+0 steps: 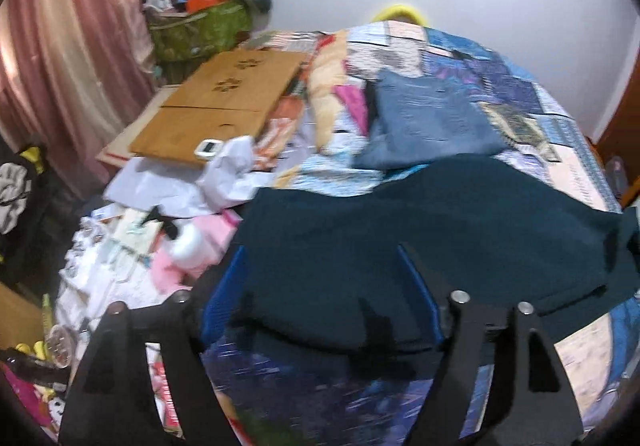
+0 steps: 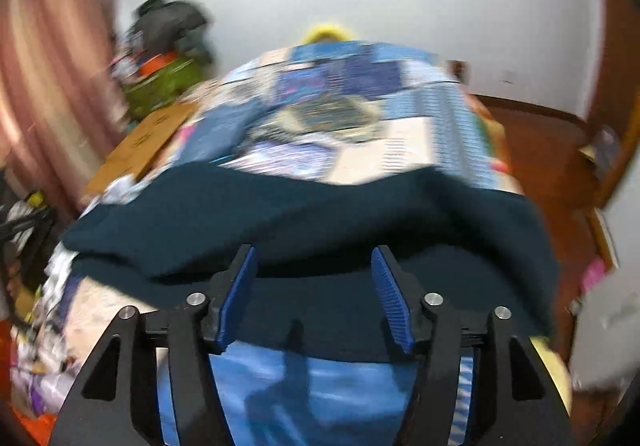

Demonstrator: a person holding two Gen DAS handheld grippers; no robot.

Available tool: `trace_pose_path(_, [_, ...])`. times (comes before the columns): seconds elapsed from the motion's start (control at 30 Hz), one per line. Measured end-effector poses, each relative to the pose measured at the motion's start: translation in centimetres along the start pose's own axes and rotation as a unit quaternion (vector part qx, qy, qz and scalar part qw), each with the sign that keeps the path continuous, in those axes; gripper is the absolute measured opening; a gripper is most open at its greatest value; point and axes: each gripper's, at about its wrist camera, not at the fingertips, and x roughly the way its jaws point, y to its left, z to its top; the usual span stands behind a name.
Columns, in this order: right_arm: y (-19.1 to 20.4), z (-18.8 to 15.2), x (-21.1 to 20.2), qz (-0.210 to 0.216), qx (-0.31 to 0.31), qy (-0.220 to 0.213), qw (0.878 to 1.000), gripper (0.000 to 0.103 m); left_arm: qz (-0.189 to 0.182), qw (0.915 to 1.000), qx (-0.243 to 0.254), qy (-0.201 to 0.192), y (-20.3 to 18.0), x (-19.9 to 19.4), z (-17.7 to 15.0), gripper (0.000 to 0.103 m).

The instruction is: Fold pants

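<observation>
Dark teal pants (image 1: 420,230) lie spread across the near end of a bed with a patchwork quilt (image 1: 500,85). They also show in the right wrist view (image 2: 312,213), folded over on themselves. My left gripper (image 1: 320,250) is open, its blue pads (image 1: 420,286) just above the near edge of the pants. My right gripper (image 2: 314,252) is open too, its blue pads (image 2: 394,298) apart over the near edge of the pants. Neither holds anything.
Folded blue jeans (image 1: 424,117) lie on the quilt beyond the pants. Brown cardboard (image 1: 224,101), white paper and clutter (image 1: 160,205) cover the bed's left side. A pink curtain (image 1: 60,65) hangs at left. A wooden floor (image 2: 540,165) lies to the right.
</observation>
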Motion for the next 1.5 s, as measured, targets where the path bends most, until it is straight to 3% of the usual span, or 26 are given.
trace_pose_path(0.07, [-3.2, -0.4, -0.3, -0.040, 0.021, 0.007, 0.999, 0.059, -0.011, 0.9999, 0.004, 0.007, -1.5, 0.6, 0.5, 0.086])
trace_pose_path(0.23, [-10.2, -1.8, -0.2, -0.089, 0.093, 0.031, 0.991, 0.059, -0.007, 0.9990, 0.034, 0.028, -5.8, 2.8, 1.3, 0.087])
trace_pose_path(0.4, [-14.3, -3.5, 0.8, -0.088, 0.162, 0.061, 0.981, 0.059, -0.012, 0.9966, 0.059, 0.056, -9.4, 5.3, 1.4, 0.088])
trace_pose_path(0.53, [-14.5, -4.1, 2.9, -0.068, 0.159, 0.090, 0.981, 0.059, -0.015, 0.9938, 0.078, 0.079, -11.7, 7.0, 0.9, 0.088])
trace_pose_path(0.63, [-14.7, -4.4, 3.6, -0.065, 0.146, 0.085, 0.983, 0.057, -0.004, 0.9932, 0.087, 0.078, -12.7, 7.5, 0.5, 0.089])
trace_pose_path(0.7, [-14.9, -4.2, 3.9, -0.057, 0.146, 0.088, 0.984, 0.028, 0.005, 0.9932, 0.090, 0.073, -13.1, 7.6, 0.6, 0.091])
trace_pose_path(0.8, [-15.1, -3.5, 4.2, -0.069, 0.116, 0.093, 0.986, 0.010, 0.005, 0.9931, 0.087, 0.078, -13.0, 7.6, 0.8, 0.091])
trace_pose_path(0.87, [-15.0, -3.1, 4.0, -0.086, 0.088, 0.092, 0.988, 0.008, 0.002, 0.9931, 0.083, 0.083, -12.7, 7.6, 0.9, 0.091])
trace_pose_path(1.0, [-16.6, -1.0, 0.9, -0.145, 0.048, 0.058, 0.987, 0.007, 0.002, 0.9930, 0.081, 0.086, -12.8, 7.4, 1.0, 0.091])
trace_pose_path(1.13, [-19.1, -0.6, -1.5, -0.159, 0.055, 0.044, 0.985, 0.007, -0.002, 0.9930, 0.086, 0.081, -13.3, 7.1, 0.9, 0.091])
trace_pose_path(1.27, [-19.1, -3.5, 0.0, -0.189, 0.023, 0.083, 0.978, 0.008, -0.002, 0.9933, 0.087, 0.076, -13.6, 7.0, 0.7, 0.091])
trace_pose_path(1.37, [-19.4, -5.8, 1.4, -0.181, 0.048, 0.111, 0.976, 0.010, -0.007, 0.9937, 0.081, 0.077, -13.4, 7.0, 0.6, 0.091])
trace_pose_path(1.5, [-20.7, -7.3, 1.8, -0.192, 0.084, 0.140, 0.968, 0.021, -0.015, 0.9936, 0.078, 0.080, -12.9, 6.8, 0.5, 0.091])
